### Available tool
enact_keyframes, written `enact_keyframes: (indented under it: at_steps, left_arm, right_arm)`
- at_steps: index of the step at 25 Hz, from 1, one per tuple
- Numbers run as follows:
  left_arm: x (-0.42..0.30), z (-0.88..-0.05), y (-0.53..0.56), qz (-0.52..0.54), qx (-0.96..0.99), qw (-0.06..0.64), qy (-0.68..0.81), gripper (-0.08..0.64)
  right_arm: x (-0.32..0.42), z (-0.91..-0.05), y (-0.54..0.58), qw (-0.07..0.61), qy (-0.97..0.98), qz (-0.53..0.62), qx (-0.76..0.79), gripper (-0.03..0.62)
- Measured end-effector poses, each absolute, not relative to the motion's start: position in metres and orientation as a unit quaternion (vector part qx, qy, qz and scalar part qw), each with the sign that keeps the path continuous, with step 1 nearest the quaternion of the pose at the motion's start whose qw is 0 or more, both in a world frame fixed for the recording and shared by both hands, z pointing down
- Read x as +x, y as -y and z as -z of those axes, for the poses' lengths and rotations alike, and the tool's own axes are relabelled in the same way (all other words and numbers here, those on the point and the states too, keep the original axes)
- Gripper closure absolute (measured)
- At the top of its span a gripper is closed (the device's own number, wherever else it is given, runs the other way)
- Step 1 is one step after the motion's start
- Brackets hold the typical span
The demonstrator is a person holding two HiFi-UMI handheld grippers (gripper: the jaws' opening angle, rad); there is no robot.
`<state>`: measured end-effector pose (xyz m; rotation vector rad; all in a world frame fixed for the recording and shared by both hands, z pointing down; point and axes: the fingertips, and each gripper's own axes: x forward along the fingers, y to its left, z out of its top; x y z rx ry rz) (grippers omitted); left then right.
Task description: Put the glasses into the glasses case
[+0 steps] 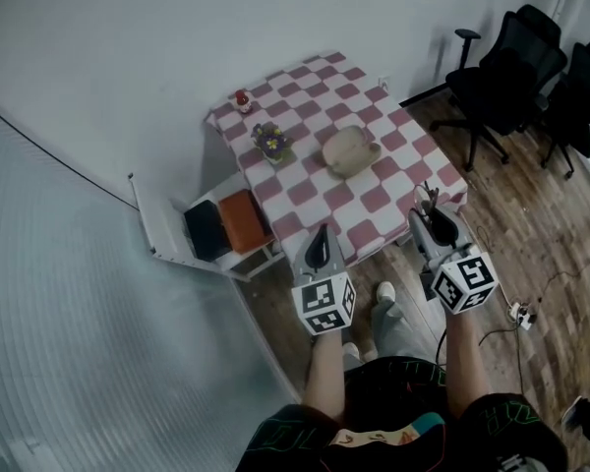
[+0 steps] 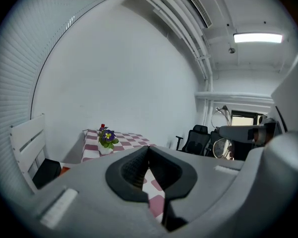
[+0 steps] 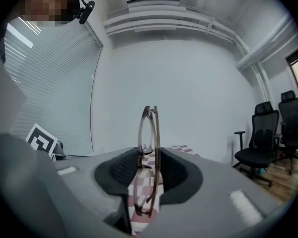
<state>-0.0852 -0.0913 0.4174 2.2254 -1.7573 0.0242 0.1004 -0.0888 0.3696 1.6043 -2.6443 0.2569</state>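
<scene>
Red-and-white checked cloth covers the table (image 1: pixel 305 190), which stands ahead of me and below. Near its middle lies the beige glasses case (image 1: pixel 349 150). It seems to be open with its hollow upward, and I can make out nothing in it. A pot of purple flowers (image 1: pixel 272 142) sits towards the table's left edge, and a small red figure (image 1: pixel 243 100) stands at its far left corner. My right gripper (image 3: pixel 149 165) has its jaws closed on the glasses (image 3: pixel 150 125), which are folded and stand upright on edge between the pads. The glasses are therefore in my grip, in the air and well apart from the case. My left gripper (image 2: pixel 148 157) has its jaws drawn together at the tips with nothing between them. I judge the pick-up done. What is left is to carry the glasses over to the case, lay them inside and perhaps close the lid. I can read no brand or writing anywhere; the cubes (image 1: pixel 324 303) carry only black-and-white square patterns.
</scene>
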Motion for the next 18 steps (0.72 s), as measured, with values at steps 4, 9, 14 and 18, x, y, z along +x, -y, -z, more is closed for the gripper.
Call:
enact_keyframes:
  at_steps: [4,9,14,18]
  left_arm:
    - [-0.073,-0.428,0.123,-0.017,0.768,0.159,0.62,0.557]
    - [-0.055,-0.451,0.164,-0.025,0.754,0.177,0.633,0.557]
    - [-0.032,-0.465,0.197,-0.041,0.745,0.187,0.639,0.557]
    - [-0.024,-0.471,0.221,-0.049,0.733,0.19,0.651,0.557]
  right_arm:
    - [0.105,-0.381,0.128,0.026,0.86,-0.093,0.5,0.469]
    - [0.122,-0.401,0.176,0.032,0.865,-0.112,0.489,0.469]
    - [0.141,-0.413,0.217,0.042,0.87,-0.125,0.476,0.469]
    - [0.15,-0.42,0.248,0.047,0.878,-0.125,0.459,0.469]
